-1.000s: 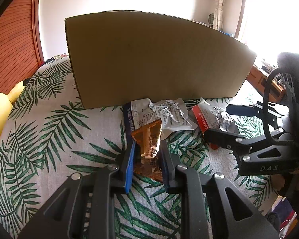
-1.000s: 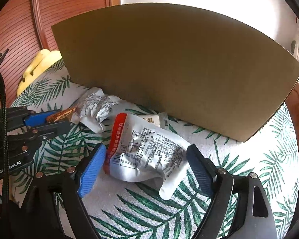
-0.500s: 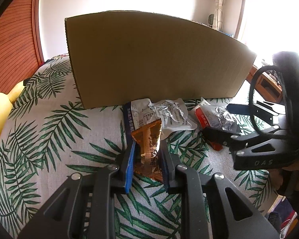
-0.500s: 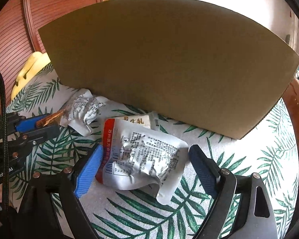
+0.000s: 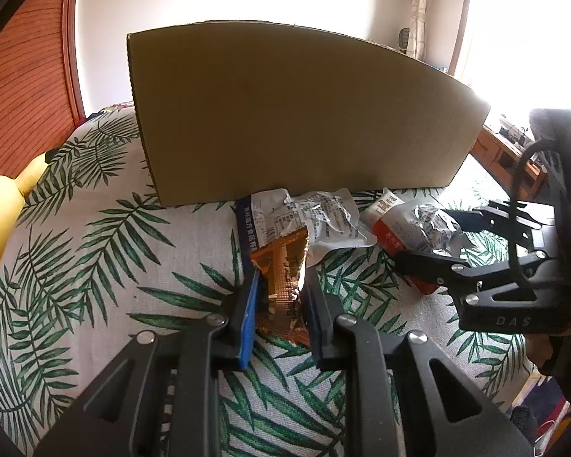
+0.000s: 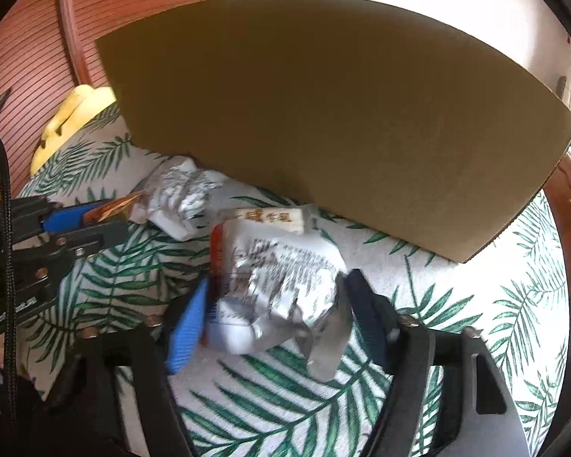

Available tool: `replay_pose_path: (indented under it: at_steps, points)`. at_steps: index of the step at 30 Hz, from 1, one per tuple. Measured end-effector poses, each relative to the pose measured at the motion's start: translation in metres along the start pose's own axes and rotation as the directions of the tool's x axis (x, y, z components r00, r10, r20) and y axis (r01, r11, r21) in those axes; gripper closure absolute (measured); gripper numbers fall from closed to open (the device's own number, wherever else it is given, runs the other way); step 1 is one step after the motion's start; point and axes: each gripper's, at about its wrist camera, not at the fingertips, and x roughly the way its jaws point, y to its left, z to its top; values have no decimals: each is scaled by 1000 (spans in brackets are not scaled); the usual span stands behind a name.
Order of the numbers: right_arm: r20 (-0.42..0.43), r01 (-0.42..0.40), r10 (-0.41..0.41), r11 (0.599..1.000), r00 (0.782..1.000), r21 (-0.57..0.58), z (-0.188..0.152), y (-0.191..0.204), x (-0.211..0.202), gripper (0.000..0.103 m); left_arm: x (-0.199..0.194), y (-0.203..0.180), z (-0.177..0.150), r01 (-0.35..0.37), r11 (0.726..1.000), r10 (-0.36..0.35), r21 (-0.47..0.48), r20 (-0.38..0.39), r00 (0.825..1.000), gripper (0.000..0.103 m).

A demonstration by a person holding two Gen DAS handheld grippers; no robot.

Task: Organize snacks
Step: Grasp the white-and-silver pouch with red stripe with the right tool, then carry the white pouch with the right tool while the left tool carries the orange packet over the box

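Closing on the crumpled silver snack pouch (image 6: 281, 285) lying between its jaws, the right gripper (image 6: 274, 304) squeezes it; the left gripper (image 5: 279, 297) pinches an orange wrapper (image 5: 283, 266)

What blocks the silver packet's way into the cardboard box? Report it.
The box's own near wall rises upright directly behind the silver packet, which sits between the closing right gripper's jaws. It must go over that wall; nothing else visibly intervenes.
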Motion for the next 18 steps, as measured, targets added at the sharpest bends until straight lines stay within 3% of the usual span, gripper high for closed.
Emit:
replay_pose_path:
  at_steps: [3, 18]
  points:
    - [4, -22, 22, 1000, 1000, -11, -2, 6, -5, 47, -1, -1, 0, -3, 1000, 3, 1, 4, 1000, 83]
    - [123, -30, 30, 1000, 992, -3, -19, 14, -37, 47, -13, 3, 0, -15, 1000, 16, -9, 46, 999, 83]
